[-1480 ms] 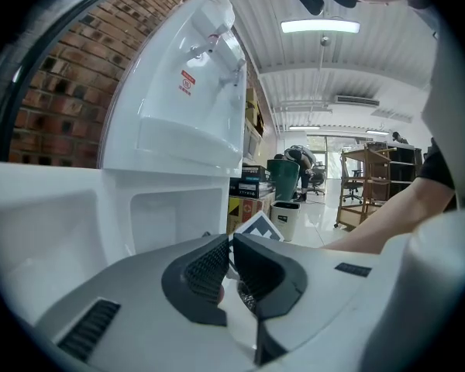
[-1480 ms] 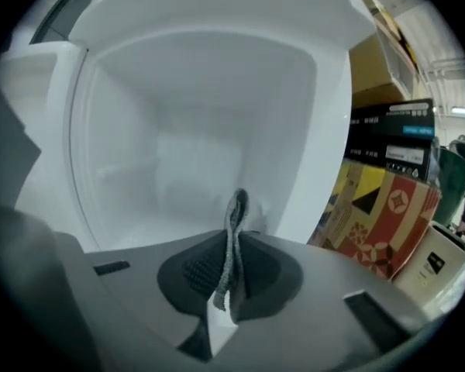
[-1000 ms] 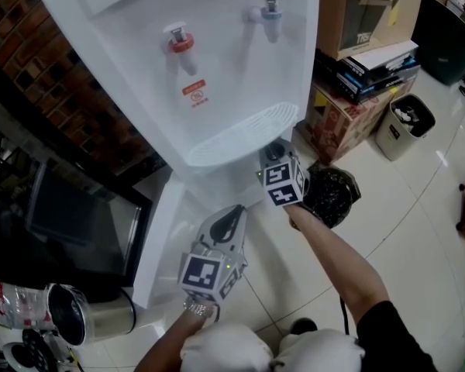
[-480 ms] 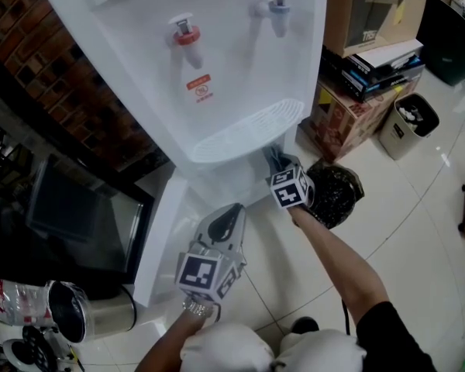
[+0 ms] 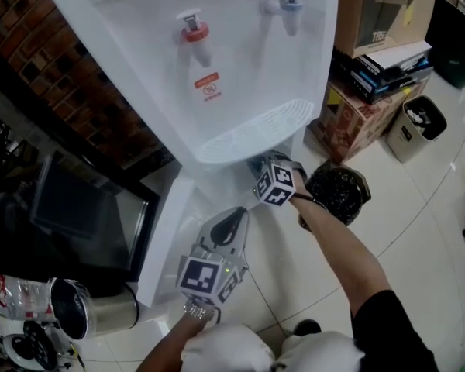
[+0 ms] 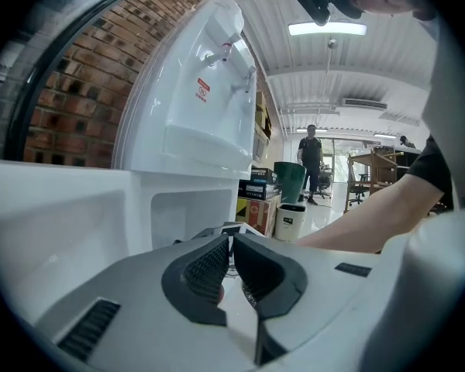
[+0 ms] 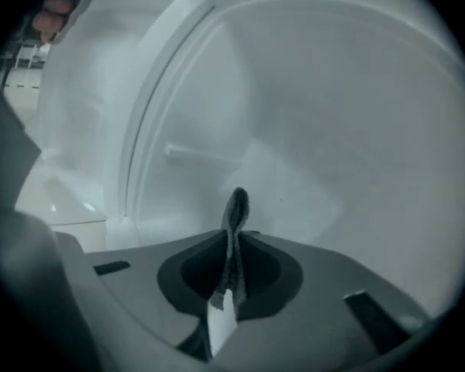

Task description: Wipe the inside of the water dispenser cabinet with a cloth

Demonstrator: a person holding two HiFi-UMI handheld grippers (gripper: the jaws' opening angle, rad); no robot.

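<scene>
The white water dispenser (image 5: 217, 76) has a red tap (image 5: 194, 31), a blue tap (image 5: 289, 2) and a drip tray (image 5: 248, 134). Below the tray is its cabinet (image 6: 186, 215), with the door (image 5: 167, 231) swung open to the left. My right gripper (image 5: 265, 169) reaches under the tray into the cabinet, so its tips are hidden in the head view. In the right gripper view that gripper (image 7: 234, 242) is shut on a thin grey cloth (image 7: 235, 219) close to the white inner wall (image 7: 318, 146). My left gripper (image 5: 231, 222) hangs shut and empty in front of the door.
Cardboard boxes (image 5: 372, 10) and stacked flat packages stand right of the dispenser. Beside them are a small white bin (image 5: 415, 126) and a black-lined bin (image 5: 337, 192). A dark screen (image 5: 70, 215) and a steel pot (image 5: 85, 312) sit left. A person (image 6: 311, 149) stands far off.
My right gripper has moved left under the drip tray with the cloth, relative to the dispenser. The left gripper has hardly moved.
</scene>
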